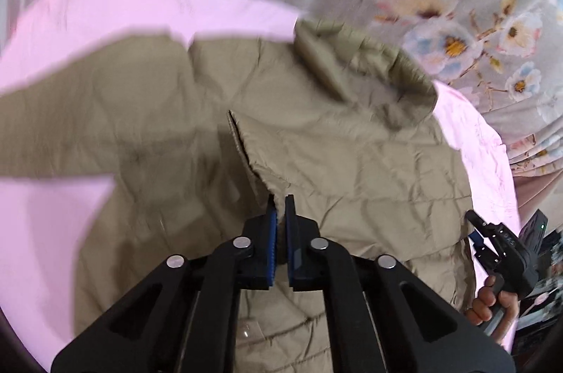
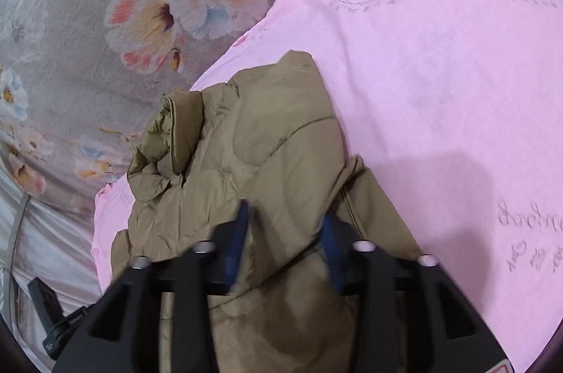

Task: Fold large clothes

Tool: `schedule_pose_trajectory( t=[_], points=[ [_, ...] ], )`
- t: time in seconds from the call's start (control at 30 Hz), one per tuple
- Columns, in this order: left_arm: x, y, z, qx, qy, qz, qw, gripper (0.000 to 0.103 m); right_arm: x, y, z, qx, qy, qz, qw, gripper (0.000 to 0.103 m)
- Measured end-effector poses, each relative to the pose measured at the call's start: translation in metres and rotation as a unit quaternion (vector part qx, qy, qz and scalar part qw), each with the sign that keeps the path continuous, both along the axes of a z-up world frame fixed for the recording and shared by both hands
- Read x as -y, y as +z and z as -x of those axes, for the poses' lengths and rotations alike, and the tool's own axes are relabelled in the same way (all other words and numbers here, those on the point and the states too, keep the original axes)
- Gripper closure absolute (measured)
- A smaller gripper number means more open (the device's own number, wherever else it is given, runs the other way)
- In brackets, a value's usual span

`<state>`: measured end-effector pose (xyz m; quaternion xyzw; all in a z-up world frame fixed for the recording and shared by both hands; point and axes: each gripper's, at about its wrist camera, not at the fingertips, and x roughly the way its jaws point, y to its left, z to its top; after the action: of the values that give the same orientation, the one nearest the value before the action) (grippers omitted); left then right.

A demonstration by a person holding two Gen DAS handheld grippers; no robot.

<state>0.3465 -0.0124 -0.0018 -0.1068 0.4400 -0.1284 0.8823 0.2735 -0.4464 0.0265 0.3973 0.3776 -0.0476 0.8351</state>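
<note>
In your left wrist view, the left claw [image 1: 280, 207] sits at lower centre with its blue pads pressed together on a hem edge of the khaki quilted jacket [image 1: 334, 140]. The jacket fills the middle of the frame, its collar bunched toward the upper right, lying on a pink sheet [image 1: 105, 7] that shows at the left and along the right edge. A grey floral blanket [image 1: 440, 3] covers the top and right. At the lower right edge your right hand [image 1: 492, 306] grips the handle of the other tool, whose tip touches the jacket's right border.

In your right wrist view, the right claw [image 2: 285, 225] is at lower centre, blurred, its blue pads standing apart with a fold of the jacket [image 2: 246, 144] between them; whether the pads press on the cloth you cannot tell from this. The jacket lies crumpled from centre to the bottom edge, collar at centre left, on the pink sheet [image 2: 440, 56] filling the right. The floral blanket [image 2: 105, 3] occupies the upper left.
</note>
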Motion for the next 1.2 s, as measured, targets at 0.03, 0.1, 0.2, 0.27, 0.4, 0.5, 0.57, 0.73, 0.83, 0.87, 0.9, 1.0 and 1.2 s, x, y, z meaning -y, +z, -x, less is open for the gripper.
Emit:
schedule_pose_trajectory(
  t=[0.03, 0.1, 0.2, 0.27, 0.4, 0.5, 0.57, 0.73, 0.83, 0.87, 0.9, 1.0, 1.2],
  points=[
    [0.001, 0.011, 0.001, 0.020, -0.003, -0.006, 0.9998, 0.101, -0.001, 0.006, -0.003, 0.007, 0.005, 0.006, 1.000, 0.094],
    [0.002, 0.033, 0.004, 0.065, -0.009, -0.017, 0.9977, 0.101, -0.003, 0.023, 0.001, 0.048, 0.004, 0.014, 0.999, 0.096],
    [0.005, 0.043, 0.007, 0.108, -0.010, -0.056, 0.9926, 0.101, -0.013, 0.050, 0.012, 0.101, 0.010, 0.065, 0.993, 0.097],
    [0.009, 0.026, 0.000, 0.095, -0.011, -0.080, 0.9922, 0.101, -0.019, 0.045, 0.008, 0.073, 0.014, 0.099, 0.992, 0.098],
    [0.014, -0.033, -0.017, 0.038, -0.006, -0.119, 0.9921, 0.101, -0.028, 0.014, -0.003, -0.010, 0.027, 0.140, 0.990, 0.098],
    [0.011, -0.059, -0.018, 0.029, -0.002, -0.130, 0.9911, 0.100, -0.032, 0.001, -0.010, -0.040, 0.039, 0.148, 0.987, 0.098],
    [0.014, -0.062, -0.014, 0.038, 0.000, -0.141, 0.9893, 0.099, -0.035, -0.003, -0.013, -0.055, 0.044, 0.161, 0.984, 0.097],
    [0.023, -0.065, -0.009, 0.054, 0.006, -0.173, 0.9833, 0.096, -0.043, 0.006, -0.011, -0.069, 0.036, 0.209, 0.975, 0.088],
    [0.023, -0.064, -0.006, 0.058, 0.019, -0.183, 0.9813, 0.086, -0.054, 0.032, 0.009, -0.044, 0.009, 0.266, 0.963, 0.082],
    [0.023, -0.064, -0.006, 0.058, 0.023, -0.182, 0.9812, 0.082, -0.059, 0.041, 0.014, -0.029, 0.007, 0.279, 0.960, 0.081],
    [0.021, -0.064, -0.006, 0.058, 0.027, -0.182, 0.9812, 0.080, -0.067, 0.052, 0.016, -0.012, 0.012, 0.288, 0.957, 0.081],
    [0.021, -0.065, -0.005, 0.058, 0.034, -0.183, 0.9809, 0.075, -0.103, 0.073, 0.001, 0.017, 0.075, 0.305, 0.949, 0.081],
    [0.018, -0.065, -0.005, 0.054, 0.041, -0.178, 0.9817, 0.069, -0.151, 0.039, -0.051, -0.012, 0.158, 0.281, 0.947, 0.081]
  ],
)
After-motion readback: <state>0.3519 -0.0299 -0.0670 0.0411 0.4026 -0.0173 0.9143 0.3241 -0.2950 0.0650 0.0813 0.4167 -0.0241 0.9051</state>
